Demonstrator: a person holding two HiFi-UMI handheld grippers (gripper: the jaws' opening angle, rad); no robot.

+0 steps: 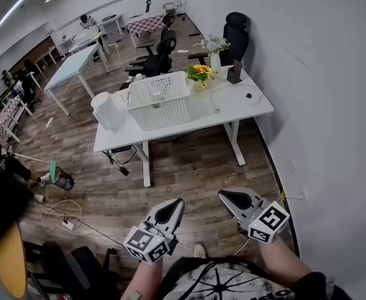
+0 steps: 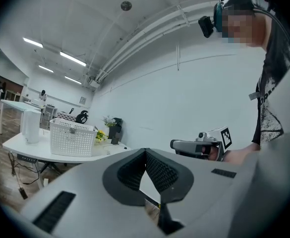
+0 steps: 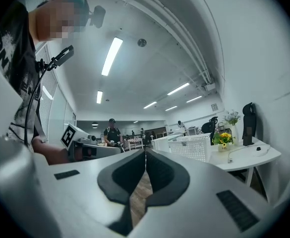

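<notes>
Lower frame: left gripper (image 1: 178, 201) and right gripper (image 1: 222, 194) had jaws pressed together, empty, well apart from white table (image 1: 248, 108); best held level, not touching.

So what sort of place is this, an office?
Probably an open-plan office: white desks, black swivel chairs and strip lights on the ceiling. The nearest desk holds a basket and flowers.
</notes>
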